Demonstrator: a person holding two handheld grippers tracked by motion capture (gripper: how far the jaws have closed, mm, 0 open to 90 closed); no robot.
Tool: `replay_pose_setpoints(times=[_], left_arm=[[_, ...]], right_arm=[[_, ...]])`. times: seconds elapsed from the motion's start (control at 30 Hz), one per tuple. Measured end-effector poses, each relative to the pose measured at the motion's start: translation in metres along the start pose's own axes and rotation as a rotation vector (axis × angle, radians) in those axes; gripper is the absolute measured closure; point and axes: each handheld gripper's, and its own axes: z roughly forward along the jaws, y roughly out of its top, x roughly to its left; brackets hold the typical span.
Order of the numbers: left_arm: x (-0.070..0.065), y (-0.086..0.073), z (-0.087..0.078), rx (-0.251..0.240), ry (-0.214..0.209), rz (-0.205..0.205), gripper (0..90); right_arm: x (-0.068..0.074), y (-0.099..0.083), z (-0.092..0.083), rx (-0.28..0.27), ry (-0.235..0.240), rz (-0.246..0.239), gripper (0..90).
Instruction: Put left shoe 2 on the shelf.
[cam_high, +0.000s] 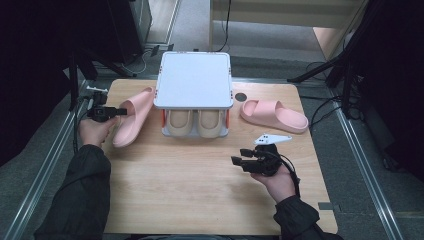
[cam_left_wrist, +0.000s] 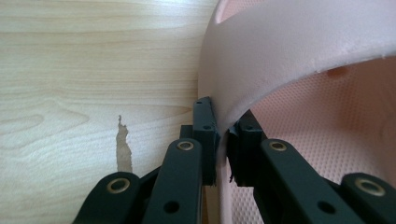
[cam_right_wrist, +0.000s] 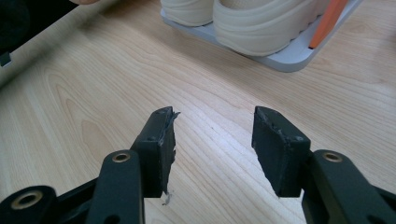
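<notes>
Already the left claw (cam_left_wrist: 222, 140) is clamped on the pink foam slipper's (cam_high: 131, 120) strap; the right claw (cam_right_wrist: 212, 149) is held wide and empty, shelving judged pending.

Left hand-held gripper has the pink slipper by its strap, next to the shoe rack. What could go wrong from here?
The left hand-held gripper pinches only the thin edge of the pink slipper strap, so the soft foam could slip out or fold when lifted. The shoe rack stands close beside it and its lower shelf already holds beige slippers, so a swinging slipper might knock the rack.
</notes>
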Motion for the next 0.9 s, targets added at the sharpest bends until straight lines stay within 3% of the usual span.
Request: replay_pose_setpoints(times=[0.47, 0.9], left_arm=[[-0.006, -0.003, -0.020, 0.004, -0.001, 0.005, 82.9], [-0.023, 0.013, -0.039, -0.005, -0.007, -0.018, 83.0]], right_arm=[[0.004, 0.007, 0.011, 0.019, 0.029, -0.027, 49.6], [0.003, 0.013, 0.014, 0.013, 0.041, -0.028, 49.5]])
